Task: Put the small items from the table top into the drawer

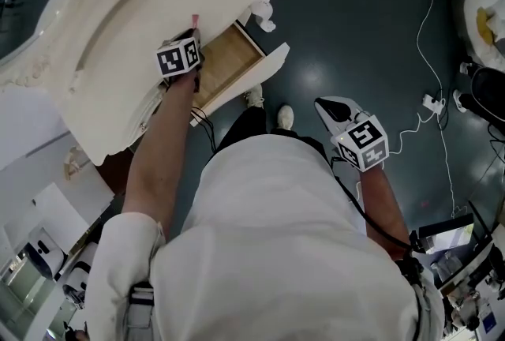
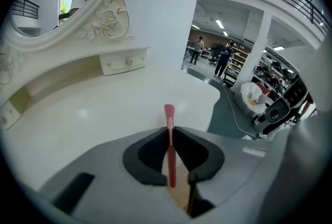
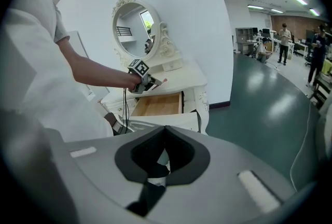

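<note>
Currently the left gripper (image 2: 169, 134) has its jaws closed on a slim pink stick-shaped item (image 2: 169, 151), pinched near mid-length. The long axis runs along the jaws, with the rounded tip pointing forward and away from the gripper, over the edge of the white ornate dressing table top (image 2: 104, 109). Bare wood of the open light wooden drawer (image 1: 225, 63) shows directly under the jaws. The right gripper (image 3: 165, 132) has its jaws together and empty, over the dark green floor (image 1: 355, 24), well apart from the table.
</note>
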`<state>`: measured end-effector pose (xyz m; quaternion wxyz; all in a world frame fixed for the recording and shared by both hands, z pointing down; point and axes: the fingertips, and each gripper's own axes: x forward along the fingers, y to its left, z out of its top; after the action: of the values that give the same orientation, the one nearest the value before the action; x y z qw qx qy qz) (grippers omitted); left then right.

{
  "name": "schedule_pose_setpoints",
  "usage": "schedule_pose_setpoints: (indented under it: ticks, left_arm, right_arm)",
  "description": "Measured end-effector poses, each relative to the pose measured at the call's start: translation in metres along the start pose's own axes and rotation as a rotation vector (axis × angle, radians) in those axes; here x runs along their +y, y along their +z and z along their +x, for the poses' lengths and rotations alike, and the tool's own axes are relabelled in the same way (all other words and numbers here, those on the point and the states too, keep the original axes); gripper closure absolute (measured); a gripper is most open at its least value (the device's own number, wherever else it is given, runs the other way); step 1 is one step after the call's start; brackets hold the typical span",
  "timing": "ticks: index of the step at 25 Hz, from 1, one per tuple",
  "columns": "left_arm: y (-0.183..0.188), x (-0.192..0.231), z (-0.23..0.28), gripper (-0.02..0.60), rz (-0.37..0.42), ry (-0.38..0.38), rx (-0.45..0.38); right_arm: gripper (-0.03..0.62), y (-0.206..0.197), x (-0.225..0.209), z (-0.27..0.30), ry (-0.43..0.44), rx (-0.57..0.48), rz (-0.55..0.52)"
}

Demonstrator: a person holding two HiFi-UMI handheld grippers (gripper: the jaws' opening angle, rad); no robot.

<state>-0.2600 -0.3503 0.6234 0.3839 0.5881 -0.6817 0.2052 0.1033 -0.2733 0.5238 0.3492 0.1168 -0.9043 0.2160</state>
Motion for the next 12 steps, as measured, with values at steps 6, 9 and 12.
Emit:
schedule_pose_setpoints:
  ticks: [6, 9, 12]
  left_arm:
    - [-0.04, -0.017, -0.019, 0.537, 0.001, -0.029, 0.016]
    - [-0.063, -0.023, -0.023, 0.538, -0.002, -0.046, 0.032]
    - [-0.087, -0.029, -0.03, 0.537, 0.001, -0.061, 0.051]
  right_arm:
    - [0.592, -0.006, 0.006, 0.001, 0.035, 0.015, -0.035]
    - [0.592, -0.007, 0.008, 0.0, 0.046, 0.022, -0.049]
    - [0.592, -0.011, 0.016, -0.003, 0.049, 0.026, -0.06]
